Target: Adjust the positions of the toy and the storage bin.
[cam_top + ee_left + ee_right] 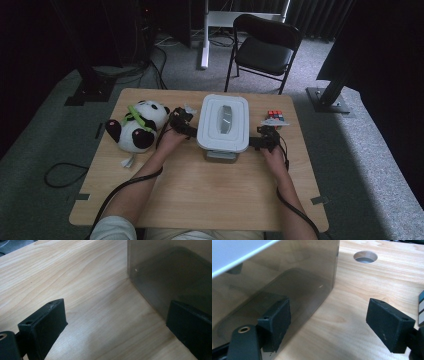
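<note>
Here a lidded grey box [223, 125] sits at the middle of the wooden bench [200, 190], a gripper at each side. The left gripper [117, 325] has its jaws spread wide with bare wood between them, one jaw close against the box's translucent wall [175, 270]. The right gripper [328, 325] is likewise wide apart, gripping nothing, one jaw alongside the box wall [287, 280]. A panda plush [136, 126] lies left of the box.

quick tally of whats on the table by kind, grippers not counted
plush panda: 1
lidded box: 1
colour cube: 1
total: 3
</note>
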